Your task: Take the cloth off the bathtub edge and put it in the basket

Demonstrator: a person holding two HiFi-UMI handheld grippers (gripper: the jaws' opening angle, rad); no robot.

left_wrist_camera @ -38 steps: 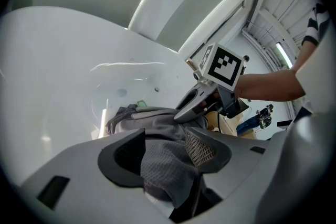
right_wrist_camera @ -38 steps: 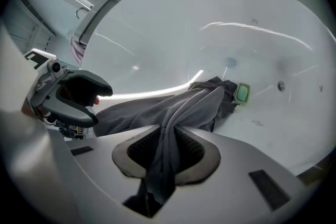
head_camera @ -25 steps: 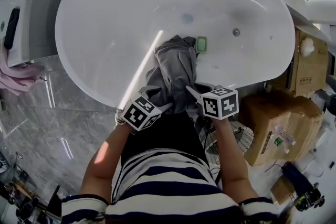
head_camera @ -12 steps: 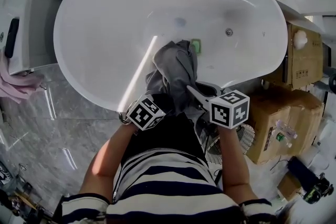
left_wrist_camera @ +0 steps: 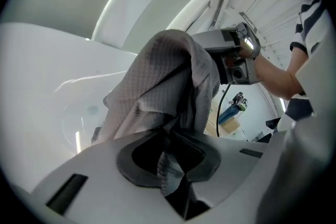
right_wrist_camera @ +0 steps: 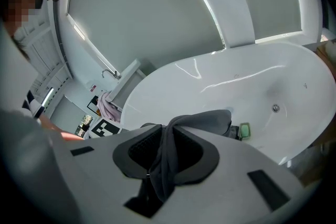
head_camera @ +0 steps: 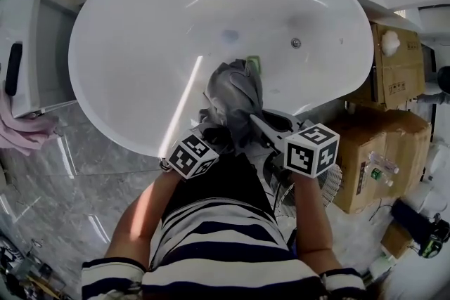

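I held the grey waffle-weave cloth (head_camera: 235, 89) bunched over the near edge of the white oval bathtub (head_camera: 140, 46); left gripper (left_wrist_camera: 168, 164) fingers, just closed, and right gripper (right_wrist_camera: 158, 165) fingers both clamped its folds.

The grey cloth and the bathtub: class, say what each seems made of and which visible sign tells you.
Grey cloth: soft woven textile, matte, perhaps cotton or microfibre; a fine grid weave and limp folds show. Bathtub: hard glossy white shell, possibly acrylic or enamel; sharp light streaks reflect on it.
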